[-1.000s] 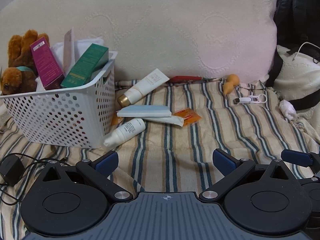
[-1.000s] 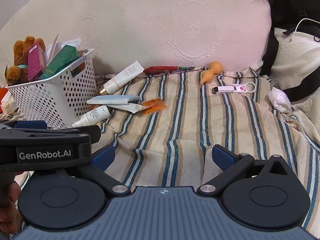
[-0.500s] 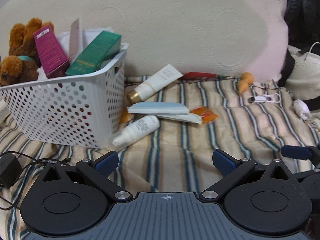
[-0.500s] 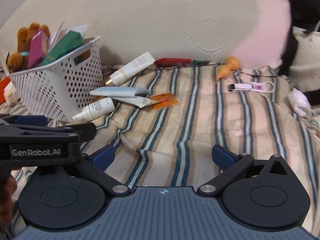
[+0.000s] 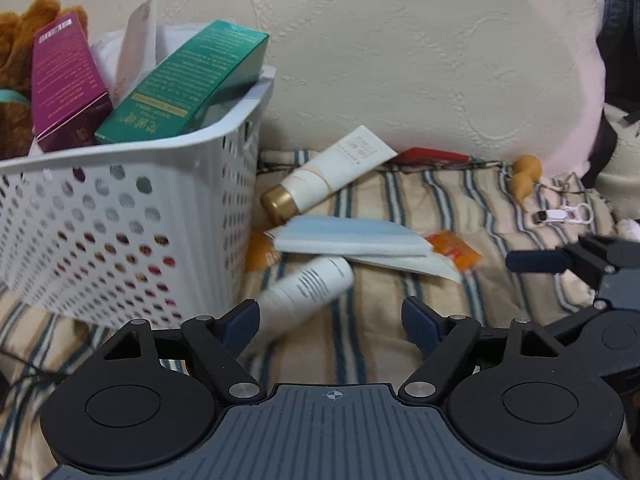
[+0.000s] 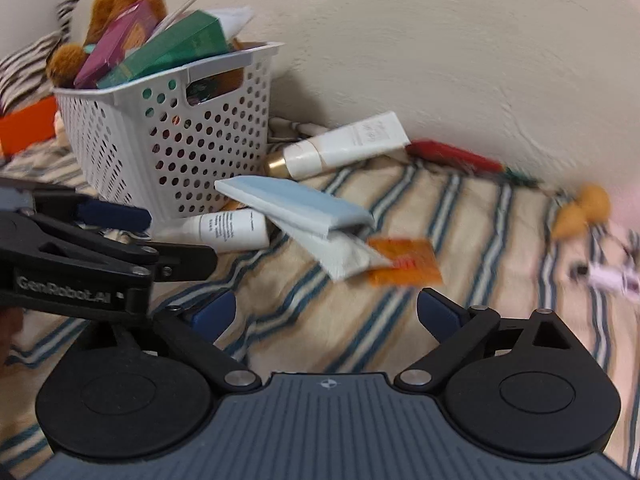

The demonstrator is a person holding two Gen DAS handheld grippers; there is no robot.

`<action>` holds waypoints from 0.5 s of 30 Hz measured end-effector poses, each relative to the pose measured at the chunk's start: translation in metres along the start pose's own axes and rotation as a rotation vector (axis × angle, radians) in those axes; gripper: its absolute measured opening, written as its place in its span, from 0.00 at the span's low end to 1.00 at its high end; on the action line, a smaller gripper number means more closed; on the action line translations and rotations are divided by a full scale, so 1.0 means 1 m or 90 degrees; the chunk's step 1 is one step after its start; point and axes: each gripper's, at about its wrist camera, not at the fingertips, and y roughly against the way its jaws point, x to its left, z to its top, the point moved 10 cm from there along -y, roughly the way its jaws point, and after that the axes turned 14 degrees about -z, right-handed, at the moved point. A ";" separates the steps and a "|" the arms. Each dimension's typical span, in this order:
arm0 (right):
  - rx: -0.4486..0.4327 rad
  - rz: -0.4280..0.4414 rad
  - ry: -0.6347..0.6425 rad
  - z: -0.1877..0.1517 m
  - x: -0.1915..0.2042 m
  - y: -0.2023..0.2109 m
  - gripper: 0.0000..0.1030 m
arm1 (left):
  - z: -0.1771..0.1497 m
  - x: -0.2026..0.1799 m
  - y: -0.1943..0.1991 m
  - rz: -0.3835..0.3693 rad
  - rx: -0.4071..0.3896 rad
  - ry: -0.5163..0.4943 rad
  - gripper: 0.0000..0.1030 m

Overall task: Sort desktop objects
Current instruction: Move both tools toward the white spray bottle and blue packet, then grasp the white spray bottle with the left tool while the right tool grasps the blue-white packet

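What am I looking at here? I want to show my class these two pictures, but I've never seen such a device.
A person holds a two-fingered grabbing tool in each hand; each tool carries a camera looking along its fingers. The left gripper is closing its fingers, nothing between them; the right gripper is open and empty. On the striped cloth stand a white basket of boxes and, loose beside it, a gold-capped tube, a white bottle, a blue packet and an orange sachet.

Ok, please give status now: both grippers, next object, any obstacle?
Left gripper closing, nothing gripped; right gripper open, empty. Small white bottle ahead. White basket close beside it.
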 end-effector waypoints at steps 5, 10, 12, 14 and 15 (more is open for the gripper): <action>-0.009 0.024 0.033 0.005 0.012 -0.019 0.86 | 0.006 0.010 -0.016 0.003 0.000 -0.001 0.86; -0.008 0.027 0.044 0.005 0.015 -0.036 0.78 | 0.008 0.015 -0.033 -0.011 0.011 0.009 0.89; -0.007 0.026 0.050 0.006 0.015 -0.041 0.76 | 0.008 0.017 -0.038 -0.019 0.010 0.017 0.90; -0.010 0.028 0.056 0.008 0.015 -0.044 0.76 | 0.009 0.016 -0.040 -0.023 0.005 0.020 0.90; -0.011 0.029 0.060 0.008 0.015 -0.045 0.75 | 0.009 0.015 -0.040 -0.022 0.004 0.021 0.91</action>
